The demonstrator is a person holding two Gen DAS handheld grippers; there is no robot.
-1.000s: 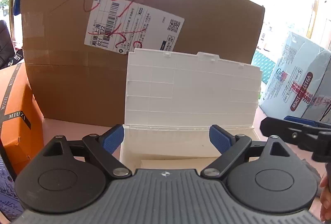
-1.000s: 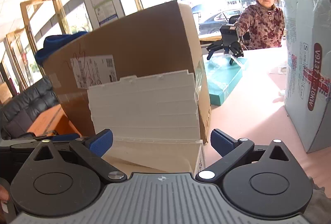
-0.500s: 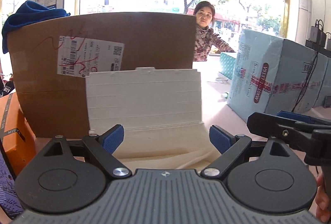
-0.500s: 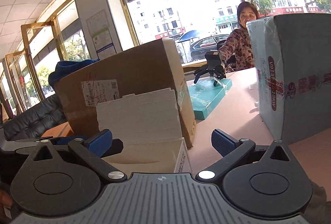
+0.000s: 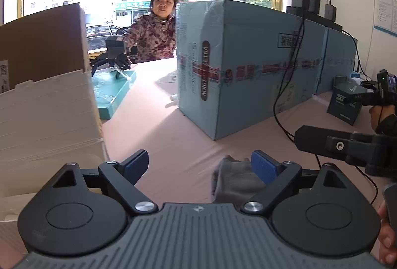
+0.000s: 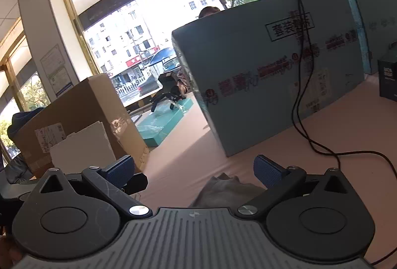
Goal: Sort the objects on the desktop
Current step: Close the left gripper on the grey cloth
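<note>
Left gripper (image 5: 199,166) spread wide above the pink table (image 5: 173,142), holding nothing; grey cloth (image 5: 233,182) lying crumpled on the table right against the inner face of its right-hand blue pad (image 5: 264,167). Right gripper (image 6: 194,169) likewise wide open and empty, poised over the same grey cloth (image 6: 223,188), which sits low between the pads, closer to the right one. Seen from the left wrist as a black bar at the right edge, with a hand (image 5: 385,231) below it.

White lidded box (image 5: 47,120) at the left edge of the table, lid raised upright; contents hidden from both cameras. Brown cardboard box (image 6: 79,115) directly behind it, closed, with a shipping label on its face and a blue garment (image 6: 18,120) draped on top. Large pale-blue carton (image 5: 248,65) toward the far right, sealed with printed red tape, a black cable (image 5: 287,80) trailing down its side onto the table. Flat teal box (image 5: 111,92) between the two big cartons, wrapped in clear film. Small dark box (image 5: 345,105) near the right edge. Across the table, a seated person in a patterned top (image 5: 151,43) holding another gripper (image 5: 111,55) over the teal box.
</note>
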